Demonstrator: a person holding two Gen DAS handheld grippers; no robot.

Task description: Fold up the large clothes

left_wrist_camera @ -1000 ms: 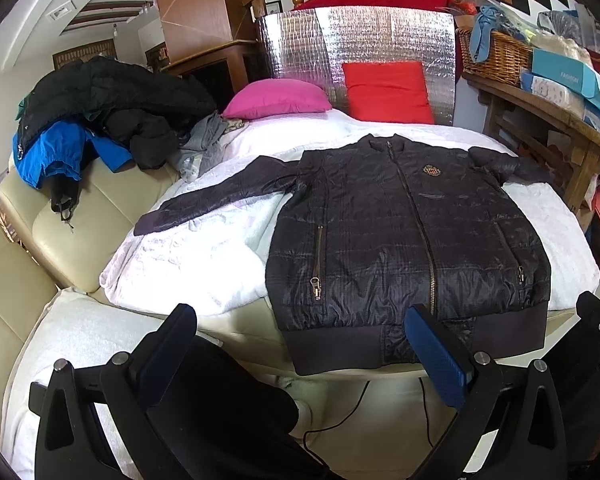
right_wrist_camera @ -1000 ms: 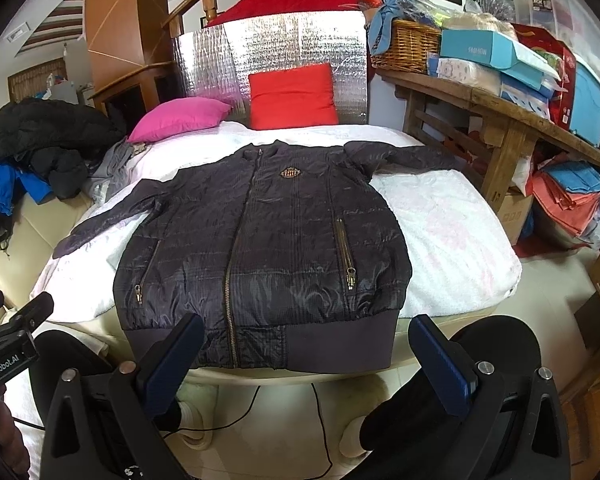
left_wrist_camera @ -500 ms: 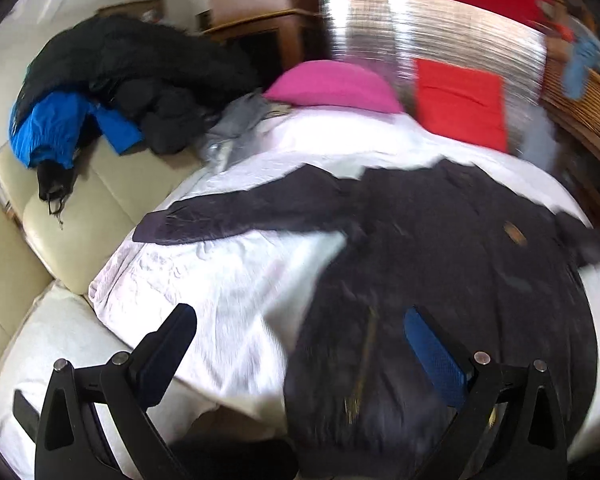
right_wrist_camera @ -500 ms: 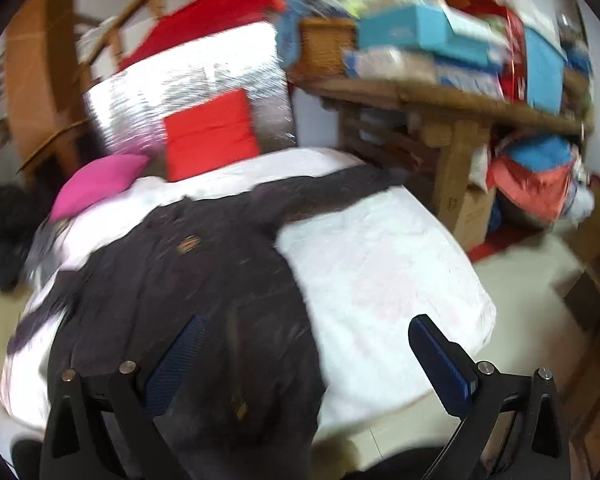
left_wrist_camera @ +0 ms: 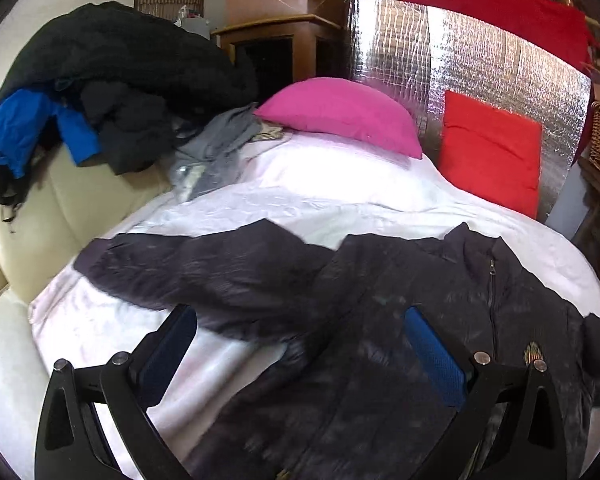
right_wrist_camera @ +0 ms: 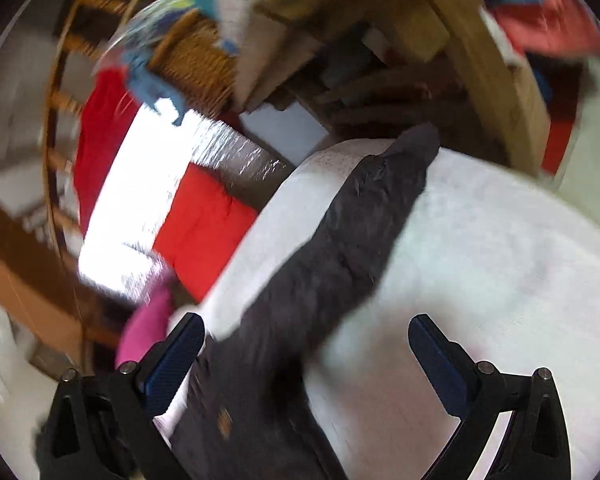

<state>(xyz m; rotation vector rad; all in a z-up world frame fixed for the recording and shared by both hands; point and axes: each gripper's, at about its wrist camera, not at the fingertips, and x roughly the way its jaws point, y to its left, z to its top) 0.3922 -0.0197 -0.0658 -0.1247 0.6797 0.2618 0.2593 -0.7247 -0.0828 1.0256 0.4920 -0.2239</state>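
A dark quilted jacket [left_wrist_camera: 400,320] lies flat, zip up, on the white bed cover [left_wrist_camera: 320,188]. In the left wrist view its left sleeve [left_wrist_camera: 188,268] stretches out toward the sofa. My left gripper [left_wrist_camera: 300,332] hovers open over the shoulder and sleeve root, with nothing between its blue pads. In the blurred, tilted right wrist view the other sleeve [right_wrist_camera: 352,232] runs away toward the wooden table. My right gripper [right_wrist_camera: 304,336] is open above that sleeve near the shoulder and holds nothing.
A pile of black and blue clothes [left_wrist_camera: 100,92] sits on the cream sofa [left_wrist_camera: 32,216] at left. Pink pillow [left_wrist_camera: 340,116], red cushion [left_wrist_camera: 492,148] and silver foil panel [left_wrist_camera: 460,64] stand at the bed's head. A loaded wooden table [right_wrist_camera: 480,48] and wicker basket [right_wrist_camera: 196,60] flank the right side.
Both grippers have moved forward from the jacket's hem to over its shoulders, the left swinging toward the left sleeve and the right turning and tilting toward the right sleeve. Both stayed open.
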